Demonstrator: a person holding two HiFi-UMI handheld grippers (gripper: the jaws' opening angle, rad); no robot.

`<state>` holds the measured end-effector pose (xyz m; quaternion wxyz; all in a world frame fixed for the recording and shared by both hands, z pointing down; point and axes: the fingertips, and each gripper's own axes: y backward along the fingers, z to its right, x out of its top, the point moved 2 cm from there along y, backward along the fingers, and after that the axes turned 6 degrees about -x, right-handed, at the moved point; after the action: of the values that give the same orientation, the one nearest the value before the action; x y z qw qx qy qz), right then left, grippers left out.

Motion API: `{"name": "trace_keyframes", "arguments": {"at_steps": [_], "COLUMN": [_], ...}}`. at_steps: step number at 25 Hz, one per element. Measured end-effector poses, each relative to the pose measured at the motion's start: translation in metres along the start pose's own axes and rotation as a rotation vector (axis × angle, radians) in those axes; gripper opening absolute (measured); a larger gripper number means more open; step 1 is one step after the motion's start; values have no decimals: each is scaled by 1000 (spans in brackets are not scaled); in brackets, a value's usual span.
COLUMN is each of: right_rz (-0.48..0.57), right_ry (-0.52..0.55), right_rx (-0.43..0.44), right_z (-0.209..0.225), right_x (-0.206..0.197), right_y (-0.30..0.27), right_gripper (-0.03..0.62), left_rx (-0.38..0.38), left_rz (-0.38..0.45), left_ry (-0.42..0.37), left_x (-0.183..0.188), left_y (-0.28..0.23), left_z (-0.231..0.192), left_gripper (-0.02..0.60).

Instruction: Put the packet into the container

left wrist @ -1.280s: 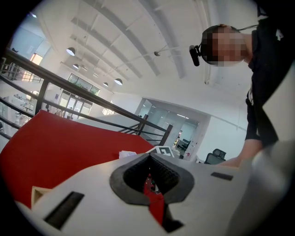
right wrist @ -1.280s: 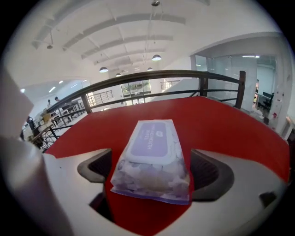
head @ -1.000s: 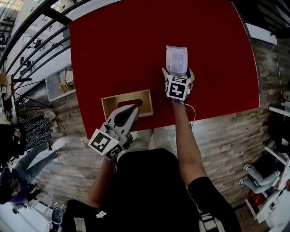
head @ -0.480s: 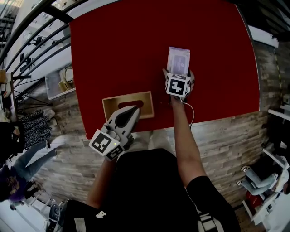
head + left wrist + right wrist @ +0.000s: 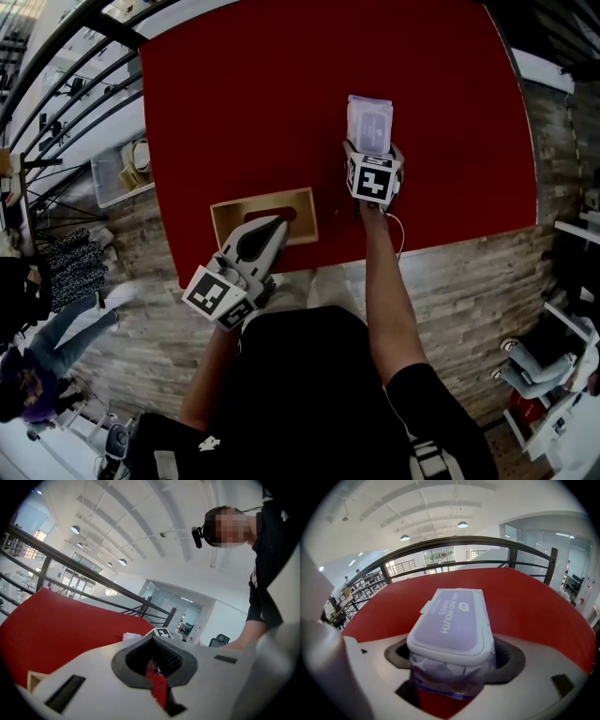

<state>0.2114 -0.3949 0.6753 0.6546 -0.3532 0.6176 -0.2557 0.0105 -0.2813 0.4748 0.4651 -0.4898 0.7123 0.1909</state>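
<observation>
The packet [image 5: 368, 124] lies on the red counter [image 5: 244, 112], its long axis running away from the person, in line with the right tool [image 5: 369, 150], whose jaws have just been closing about the near end; the soft film there looks pinched, so I judge it gripped. The container [image 5: 264, 214] sits to the left and nearer the person, its length set crosswise, so the carry likely goes left and back. The left tool [image 5: 269, 230] hovers at its near edge, jaws together, empty
</observation>
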Motion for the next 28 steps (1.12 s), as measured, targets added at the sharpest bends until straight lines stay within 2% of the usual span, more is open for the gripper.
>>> {"name": "trace_keyframes", "arguments": {"at_steps": [6, 16, 22, 28], "right_rz": [26, 95, 135, 165], "right_ry": [9, 152, 290, 476], "right_rx": [35, 140, 243, 427], "right_z": [3, -15, -49, -103], "right_x": [-1, 21, 29, 24], "right_y": [19, 65, 93, 126], "right_gripper": [423, 423, 423, 423], "left_rx": [-8, 23, 56, 109], "left_rz": [12, 49, 91, 118], "left_ry": [-8, -37, -44, -42], "left_x": [5, 15, 18, 10], "left_y": [1, 13, 35, 66], "left_z": [4, 7, 9, 11], "left_gripper": [8, 8, 8, 8]}}
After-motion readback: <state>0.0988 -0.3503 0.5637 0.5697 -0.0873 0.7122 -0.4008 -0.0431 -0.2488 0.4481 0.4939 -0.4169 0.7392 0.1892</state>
